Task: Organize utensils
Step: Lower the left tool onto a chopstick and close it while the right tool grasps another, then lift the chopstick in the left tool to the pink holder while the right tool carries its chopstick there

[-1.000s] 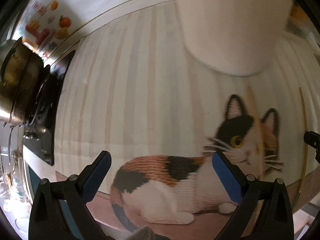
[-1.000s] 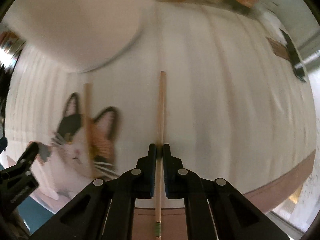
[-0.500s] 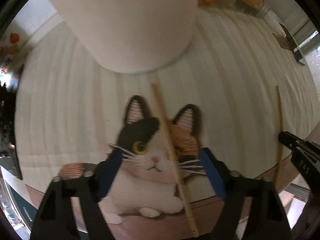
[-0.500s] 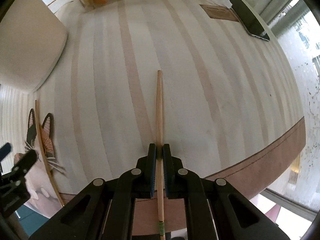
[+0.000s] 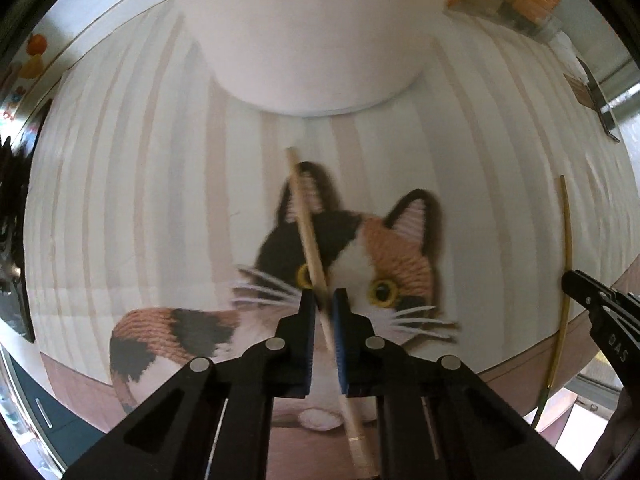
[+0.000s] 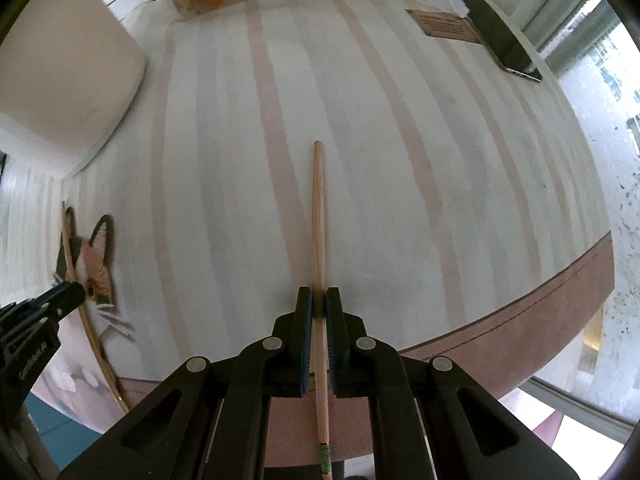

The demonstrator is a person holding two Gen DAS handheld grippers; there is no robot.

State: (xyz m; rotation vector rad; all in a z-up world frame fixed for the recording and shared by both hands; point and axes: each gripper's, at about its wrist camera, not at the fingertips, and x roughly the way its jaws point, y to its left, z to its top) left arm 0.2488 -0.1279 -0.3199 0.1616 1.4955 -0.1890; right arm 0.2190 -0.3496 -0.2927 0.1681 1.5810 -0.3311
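Left wrist view: your left gripper jaws have just closed on one pale wooden chopstick; your right gripper clamps the other. Both still need stowing; white container at twelve o'clock.

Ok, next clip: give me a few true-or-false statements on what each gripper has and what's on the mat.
1. The right gripper is shut on a chopstick. True.
2. The left gripper hangs wide open over the cat picture. False: its jaws have just been closing and now pinch a second chopstick.
3. The right-hand chopstick has a green band near its butt end. True.
4. A phone lies right beside the cat picture. False: it sits at the far corner of the striped mat.
5. A white container stands beyond the cat picture. True.
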